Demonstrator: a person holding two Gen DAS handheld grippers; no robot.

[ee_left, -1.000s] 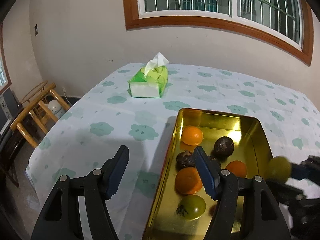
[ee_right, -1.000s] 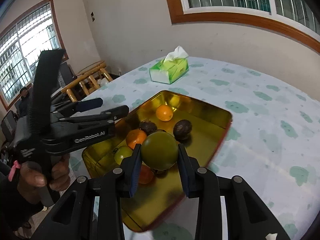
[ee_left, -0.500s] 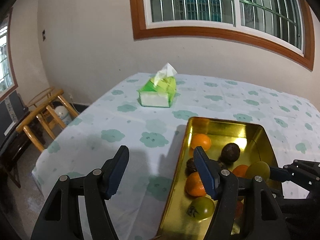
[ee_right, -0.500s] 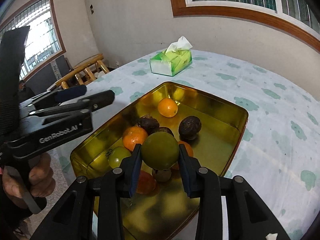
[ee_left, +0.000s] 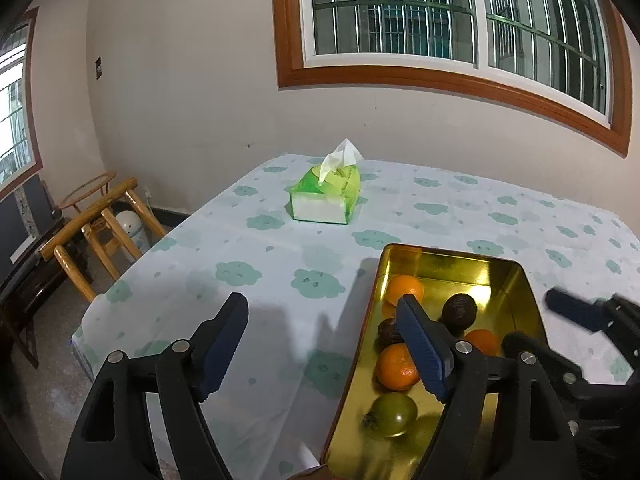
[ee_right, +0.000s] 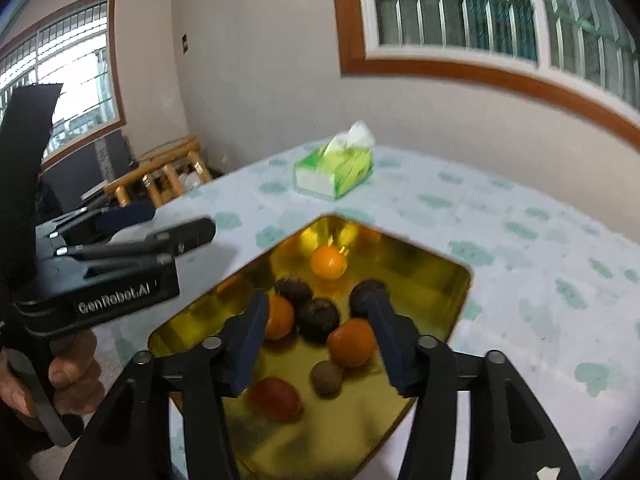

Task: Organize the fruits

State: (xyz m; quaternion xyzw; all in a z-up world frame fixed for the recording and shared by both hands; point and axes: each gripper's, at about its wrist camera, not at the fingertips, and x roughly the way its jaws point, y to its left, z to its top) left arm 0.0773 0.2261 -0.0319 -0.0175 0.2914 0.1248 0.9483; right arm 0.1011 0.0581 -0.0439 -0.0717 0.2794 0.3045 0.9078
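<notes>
The right gripper (ee_right: 320,336) hangs over the near half of the gold tray (ee_right: 460,276), its jaws just spread apart with nothing pinched between them. Below the gap lie a red fruit (ee_right: 276,398) and a small brown fruit (ee_right: 327,378); just past them an orange (ee_right: 352,342) sits close to the right finger and another orange (ee_right: 278,316) shows beside the left finger. Farther in are 3 dark round fruits, the middle one (ee_right: 318,316) touching the nearer orange, and a lone orange (ee_right: 329,262) near the far wall.

The left gripper (ee_left: 324,334) also has just widened, and nothing is between its fingers. Its right finger overhangs the tray's left rim, while its left finger is above the patterned tablecloth (ee_left: 280,264). In the left wrist view a green fruit (ee_left: 392,414) rests in the tray's near left part.

The cloth to the tray's left is open up to the table edge, with a wooden chair (ee_left: 100,236) beyond the drop. Well past the tray stands a green tissue box (ee_left: 326,196), with open cloth behind it to the wall.
</notes>
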